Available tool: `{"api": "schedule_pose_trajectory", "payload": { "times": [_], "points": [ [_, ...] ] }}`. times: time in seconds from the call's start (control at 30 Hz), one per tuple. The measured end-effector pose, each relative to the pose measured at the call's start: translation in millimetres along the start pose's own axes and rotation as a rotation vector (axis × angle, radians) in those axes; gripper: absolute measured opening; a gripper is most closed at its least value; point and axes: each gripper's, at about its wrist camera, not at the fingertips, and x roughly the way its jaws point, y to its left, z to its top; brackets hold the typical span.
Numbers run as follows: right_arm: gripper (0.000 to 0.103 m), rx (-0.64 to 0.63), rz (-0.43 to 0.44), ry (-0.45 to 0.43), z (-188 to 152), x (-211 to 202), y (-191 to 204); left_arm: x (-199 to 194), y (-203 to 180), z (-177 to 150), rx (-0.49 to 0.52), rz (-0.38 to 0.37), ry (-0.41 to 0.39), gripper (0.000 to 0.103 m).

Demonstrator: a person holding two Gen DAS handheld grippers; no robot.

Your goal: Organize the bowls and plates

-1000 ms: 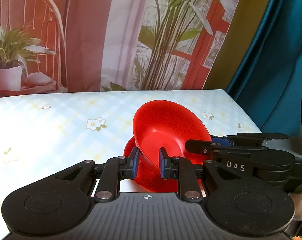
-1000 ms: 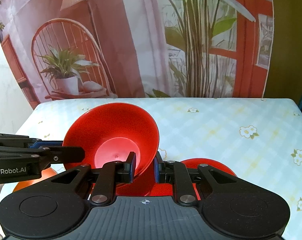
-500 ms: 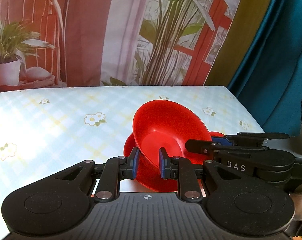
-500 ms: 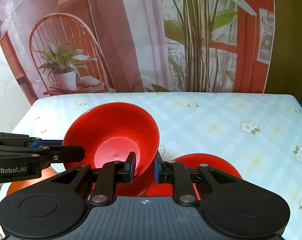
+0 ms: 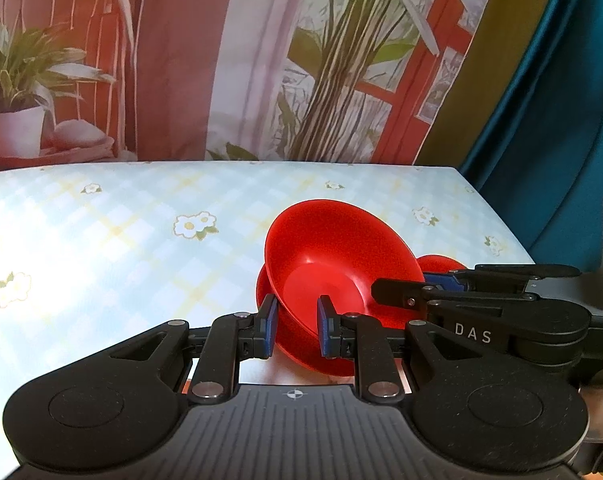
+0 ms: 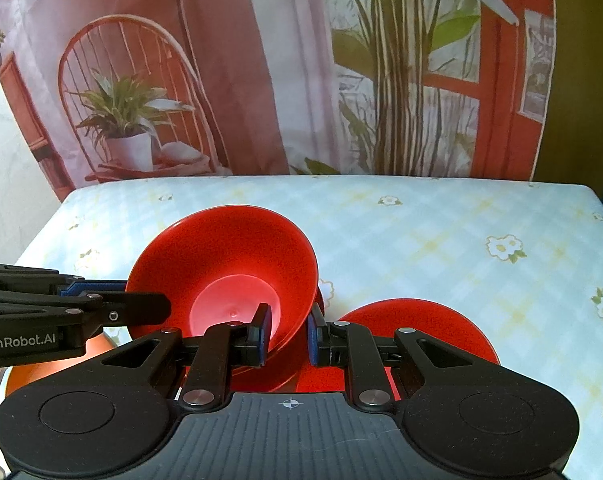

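Note:
A red bowl (image 5: 333, 248) is held tilted above the table by both grippers; it also shows in the right wrist view (image 6: 221, 256). My left gripper (image 5: 293, 326) is shut on its near rim. My right gripper (image 6: 286, 334) is shut on the opposite rim, and it shows side-on in the left wrist view (image 5: 401, 292). A red plate (image 5: 297, 344) lies right under the bowl. A second red plate (image 6: 417, 328) lies on the table to the right. An orange dish (image 6: 37, 372) peeks out at lower left, mostly hidden.
The table has a pale blue checked cloth with daisies (image 6: 441, 240). A printed backdrop of chair and plants (image 6: 261, 80) stands behind it. A teal curtain (image 5: 549, 120) hangs past the table's right edge.
Both grippers and the bowl have drawn back toward the near edge; more of the table and the right-hand red plate shows now. The grip is unchanged.

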Motion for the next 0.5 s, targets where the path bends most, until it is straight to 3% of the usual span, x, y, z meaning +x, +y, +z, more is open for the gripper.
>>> {"api": "schedule_pose_trajectory", "payload": {
  "times": [0.5],
  "points": [
    [0.019, -0.022, -0.001, 0.0, -0.8, 1.0, 0.7, 7.4, -2.6, 2.2, -0.009, 0.02, 0.003, 0.022]
  ]
}}
